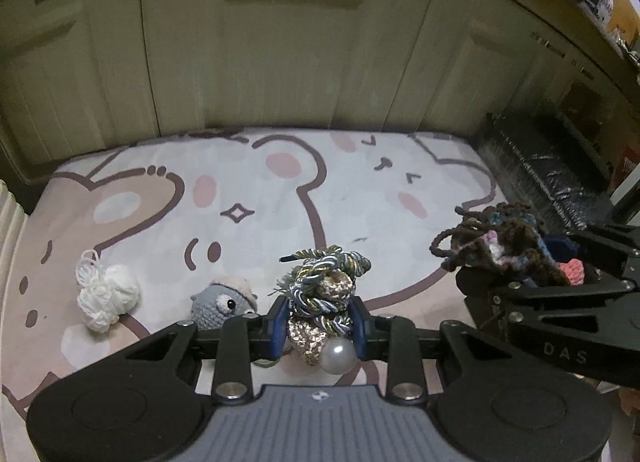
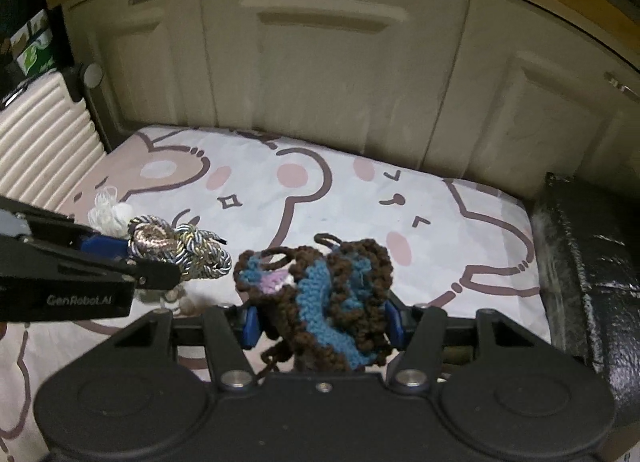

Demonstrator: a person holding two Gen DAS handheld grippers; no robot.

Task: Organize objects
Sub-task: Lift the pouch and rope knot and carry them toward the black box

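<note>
The left gripper (image 1: 320, 322) is pinching a corded ornament (image 1: 322, 294) with a pearl. The right gripper (image 2: 322, 322) is clamping a brown-and-blue crochet piece (image 2: 320, 294) above the cartoon-print bed (image 2: 320, 198).

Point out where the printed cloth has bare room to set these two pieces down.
The whole middle and far half of the cloth is bare, up to the cabinet doors, and so is the right side toward the black box. The near left is crowded: white yarn and grey crochet toy.
</note>
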